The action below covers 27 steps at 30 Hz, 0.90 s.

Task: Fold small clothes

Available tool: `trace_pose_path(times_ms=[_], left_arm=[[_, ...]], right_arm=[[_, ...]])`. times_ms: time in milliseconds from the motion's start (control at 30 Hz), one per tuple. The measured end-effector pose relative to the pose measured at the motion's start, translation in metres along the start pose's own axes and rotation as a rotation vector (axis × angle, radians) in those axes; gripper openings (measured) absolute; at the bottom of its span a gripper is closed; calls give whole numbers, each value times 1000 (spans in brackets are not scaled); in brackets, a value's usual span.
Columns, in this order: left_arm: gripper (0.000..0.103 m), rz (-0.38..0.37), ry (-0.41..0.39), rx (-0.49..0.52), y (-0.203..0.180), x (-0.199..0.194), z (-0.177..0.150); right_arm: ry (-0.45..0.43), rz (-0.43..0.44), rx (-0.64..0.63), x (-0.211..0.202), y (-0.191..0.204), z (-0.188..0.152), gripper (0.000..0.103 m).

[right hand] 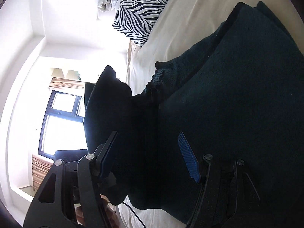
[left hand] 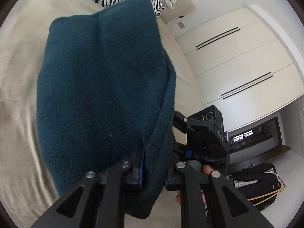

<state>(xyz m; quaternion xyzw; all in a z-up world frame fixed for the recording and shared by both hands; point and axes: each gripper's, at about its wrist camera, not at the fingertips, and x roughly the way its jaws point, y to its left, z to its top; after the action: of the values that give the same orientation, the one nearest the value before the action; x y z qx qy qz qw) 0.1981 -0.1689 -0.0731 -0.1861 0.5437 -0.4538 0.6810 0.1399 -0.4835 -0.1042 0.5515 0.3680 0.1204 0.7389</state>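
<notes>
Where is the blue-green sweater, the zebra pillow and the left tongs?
blue-green sweater (left hand: pixel 98 87): left wrist view, middle of its front.
zebra pillow (right hand: pixel 140 9): right wrist view, middle of the striped cover.
left tongs (left hand: pixel 153 172): left wrist view, between the tips.

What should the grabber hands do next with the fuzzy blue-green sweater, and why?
Probably close the right gripper on the teal sweater. The left gripper already pinches its ribbed edge, but the right one's blue pads stand wide apart with cloth between them. With both ends held, the sweater could be laid over on the beige bedsheet.
</notes>
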Motion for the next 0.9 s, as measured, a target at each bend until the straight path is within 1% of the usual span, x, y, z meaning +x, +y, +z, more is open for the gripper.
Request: trace_pose_path(times_ms=[100, 167, 233, 267, 300, 333, 367, 467, 500, 567, 600, 633, 667, 733, 800, 900], left_arm=[[18, 29, 60, 17, 1, 36, -15], [24, 20, 72, 27, 2, 41, -23], [35, -19, 61, 38, 0, 36, -27], [45, -35, 53, 38, 0, 30, -28], [50, -53, 42, 45, -5, 23, -31], [50, -63, 28, 58, -8, 16, -32], [51, -57, 17, 76, -10, 10, -32], [51, -6, -23, 115, -13, -15, -39], [51, 9, -38, 126, -12, -24, -42], [51, 55, -72, 138, -8, -43, -48], [51, 78, -85, 139, -5, -52, -52], [51, 94, -96, 137, -2, -61, -57], [51, 112, -104, 135, 1, -68, -61], [51, 150, -118, 145, 6, -80, -72], [51, 176, -118, 149, 12, -87, -83], [49, 193, -101, 145, 22, -84, -92]], right_arm=[[6, -15, 45, -4, -16, 9, 62], [18, 18, 57, -5, -23, 12, 62], [28, 14, 43, -4, -22, 13, 62], [33, 1, 33, -2, -21, 13, 62], [37, -13, 24, 2, -20, 13, 62], [41, -29, 12, 5, -18, 13, 62], [46, -51, -3, 6, -15, 11, 62], [75, -133, -63, 15, -6, 7, 62], [84, -166, -89, 18, -2, 6, 59], [99, -250, -148, 23, 5, 4, 44], [106, -289, -167, 26, 7, 4, 32], [110, -318, -179, 27, 7, 4, 23], [110, -338, -190, 27, 8, 5, 19], [96, -360, -202, 23, 7, 6, 14], [77, -364, -207, 16, 6, 5, 14], [51, -361, -203, 5, 5, 6, 13]])
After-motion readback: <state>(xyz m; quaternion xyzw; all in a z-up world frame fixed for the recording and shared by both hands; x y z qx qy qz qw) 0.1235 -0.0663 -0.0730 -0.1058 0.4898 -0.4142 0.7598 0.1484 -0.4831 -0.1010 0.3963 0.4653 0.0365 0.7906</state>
